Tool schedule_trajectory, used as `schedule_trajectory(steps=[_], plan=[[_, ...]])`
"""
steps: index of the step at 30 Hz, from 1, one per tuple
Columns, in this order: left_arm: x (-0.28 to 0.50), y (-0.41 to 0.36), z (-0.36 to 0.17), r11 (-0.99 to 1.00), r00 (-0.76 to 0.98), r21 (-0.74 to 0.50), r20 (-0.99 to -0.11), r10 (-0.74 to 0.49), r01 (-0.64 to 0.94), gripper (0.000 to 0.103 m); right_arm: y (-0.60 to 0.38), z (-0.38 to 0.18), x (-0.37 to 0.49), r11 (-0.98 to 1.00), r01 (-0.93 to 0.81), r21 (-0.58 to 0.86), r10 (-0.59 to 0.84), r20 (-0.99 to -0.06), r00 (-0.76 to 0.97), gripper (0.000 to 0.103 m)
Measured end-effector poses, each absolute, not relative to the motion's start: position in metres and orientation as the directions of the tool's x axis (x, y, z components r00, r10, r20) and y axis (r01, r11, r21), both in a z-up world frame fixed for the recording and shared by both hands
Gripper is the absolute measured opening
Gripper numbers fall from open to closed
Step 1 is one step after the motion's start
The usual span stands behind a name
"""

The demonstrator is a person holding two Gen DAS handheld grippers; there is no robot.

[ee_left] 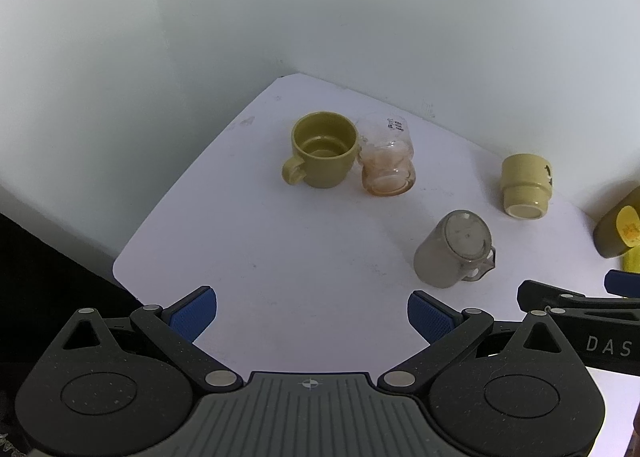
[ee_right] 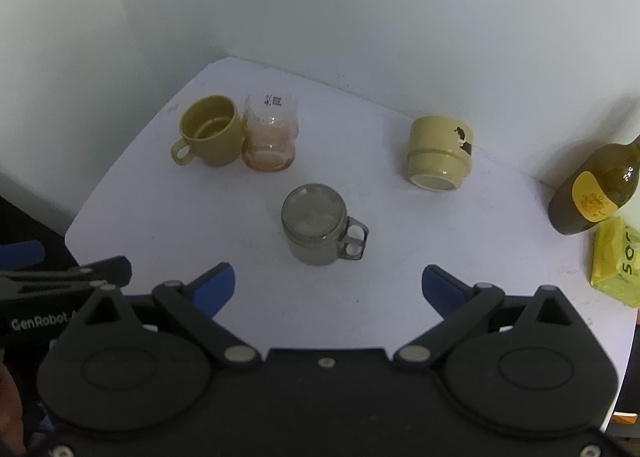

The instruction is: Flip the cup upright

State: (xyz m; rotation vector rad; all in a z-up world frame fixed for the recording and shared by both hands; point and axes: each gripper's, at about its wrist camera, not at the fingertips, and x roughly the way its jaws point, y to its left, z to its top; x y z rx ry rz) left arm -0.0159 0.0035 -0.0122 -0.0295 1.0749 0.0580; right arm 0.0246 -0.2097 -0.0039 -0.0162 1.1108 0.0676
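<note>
A grey translucent mug [ee_right: 316, 231] stands upside down in the middle of the white table [ee_right: 400, 257], its handle to the right; it also shows in the left wrist view [ee_left: 454, 251]. A pale yellow cup [ee_right: 439, 153] stands upside down further back right, also in the left wrist view [ee_left: 525, 187]. An olive mug [ee_right: 210, 131] and a clear glass [ee_right: 270, 137] stand upright at the back left. My right gripper [ee_right: 328, 289] is open, just short of the grey mug. My left gripper [ee_left: 312, 315] is open over bare table, left of that mug.
A dark olive bottle [ee_right: 596, 193] with a yellow label and a yellow packet [ee_right: 618, 261] sit at the table's right edge. White walls close the back. The table's front left edge drops to a dark floor.
</note>
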Motion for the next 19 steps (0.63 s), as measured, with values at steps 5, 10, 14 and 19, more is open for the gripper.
schedule_trajectory(steps=[5,10,14,19], plan=[[-0.0177,0.0014,-0.0113,0.998,0.477,0.008,-0.878,0.038,-0.063,0.103,-0.2083,-0.0054,0.0241,0.998,-0.065,0.019,0.046,-0.895,0.443,0.101],[-0.0193,0.0028,-0.01,0.998,0.478,0.01,-0.878,0.04,-0.065,0.103,-0.2076,-0.0057,0.0245,0.998,-0.064,0.02,0.047,-0.896,0.442,0.101],[-0.02,0.0032,-0.0097,0.998,0.479,0.01,-0.877,0.039,-0.064,0.103,-0.2063,-0.0058,0.0244,0.998,-0.064,0.021,0.048,-0.895,0.443,0.101],[-0.0217,0.0053,-0.0081,0.998,0.482,0.015,-0.875,0.046,-0.068,0.103,-0.2057,-0.0051,0.0241,0.997,-0.069,0.019,0.048,-0.895,0.444,0.101]])
